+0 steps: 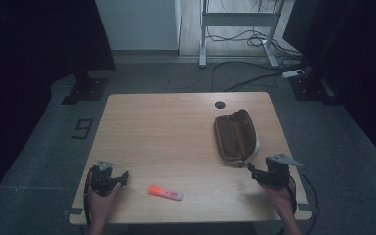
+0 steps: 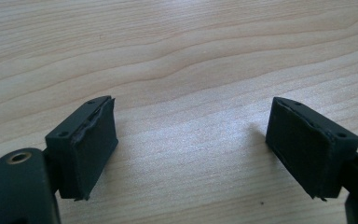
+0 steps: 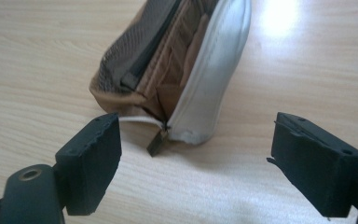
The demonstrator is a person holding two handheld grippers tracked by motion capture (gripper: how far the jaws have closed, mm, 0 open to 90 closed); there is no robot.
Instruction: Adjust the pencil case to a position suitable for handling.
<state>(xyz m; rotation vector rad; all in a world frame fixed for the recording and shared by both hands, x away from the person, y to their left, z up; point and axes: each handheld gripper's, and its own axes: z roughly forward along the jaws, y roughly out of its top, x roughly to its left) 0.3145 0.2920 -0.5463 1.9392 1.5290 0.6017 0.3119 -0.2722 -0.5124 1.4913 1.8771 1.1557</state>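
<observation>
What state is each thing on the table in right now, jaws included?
Pencil case: unzipped and gaping open, lying on the table, zipper pull at the near end, untouched.
Highlighter: capped, lying flat on the table, untouched.
Left gripper: jaws open, nothing between them, over bare wood.
Right gripper: jaws open, empty, facing the case's near end without touching it.

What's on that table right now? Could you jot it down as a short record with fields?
Table: light wooden table
Pencil case: brown, unzipped and open, on the table's right side; zip pull at its near end
Highlighter: orange, lying flat near the front edge
Left gripper: open, holding nothing, left of the highlighter
Right gripper: open, holding nothing, just short of the pencil case
</observation>
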